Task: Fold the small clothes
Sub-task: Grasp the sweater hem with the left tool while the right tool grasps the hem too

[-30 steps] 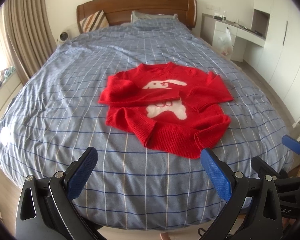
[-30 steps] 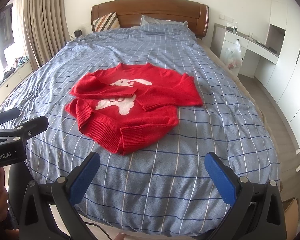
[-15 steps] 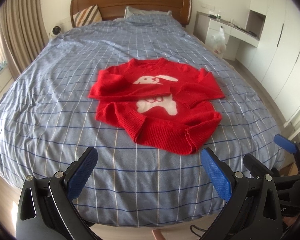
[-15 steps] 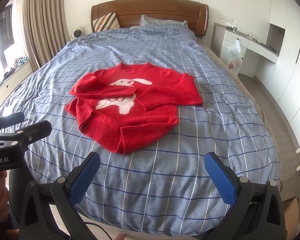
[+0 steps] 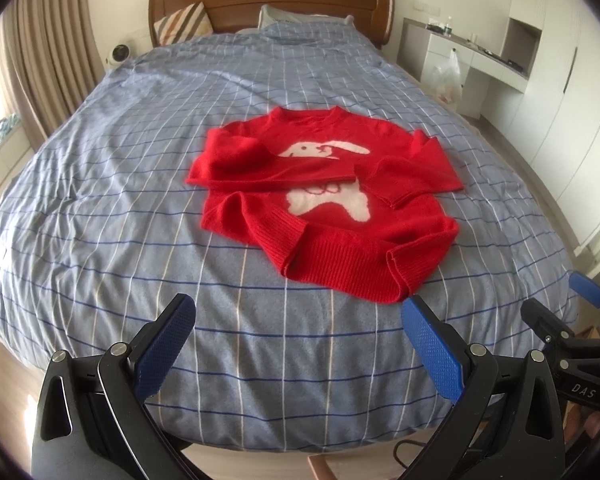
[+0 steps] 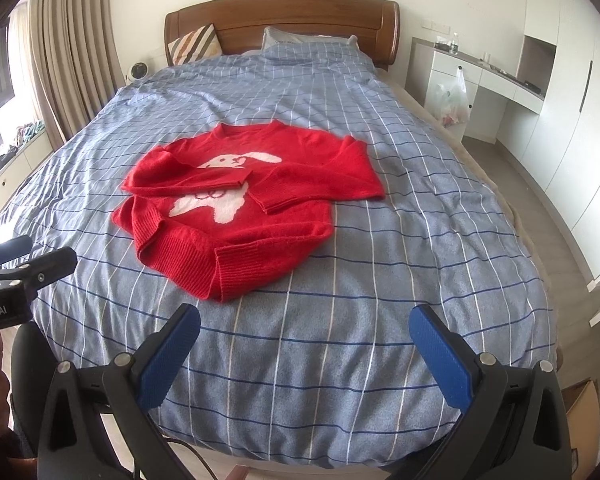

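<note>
A small red sweater point(image 5: 324, 200) with a white rabbit design lies on the blue checked bed point(image 5: 100, 200), both sleeves folded across its front and the hem rumpled. It also shows in the right wrist view point(image 6: 244, 204). My left gripper point(image 5: 296, 340) is open and empty, hovering over the bed's near edge, just short of the hem. My right gripper point(image 6: 304, 348) is open and empty, over the near edge, right of the sweater. The right gripper shows in the left wrist view point(image 5: 580, 320); the left gripper shows in the right wrist view point(image 6: 28, 268).
A wooden headboard point(image 5: 272, 4) and pillows point(image 5: 184, 24) stand at the far end. Curtains point(image 5: 48, 60) hang on the left. A white desk with a plastic bag point(image 5: 448, 72) and wardrobes point(image 5: 572, 92) are on the right. A cardboard box point(image 6: 580, 404) sits on the floor.
The left gripper's view has shifted right and closer, so the sweater appears larger and nearer. The right gripper has edged slightly forward. The sweater has not moved.
</note>
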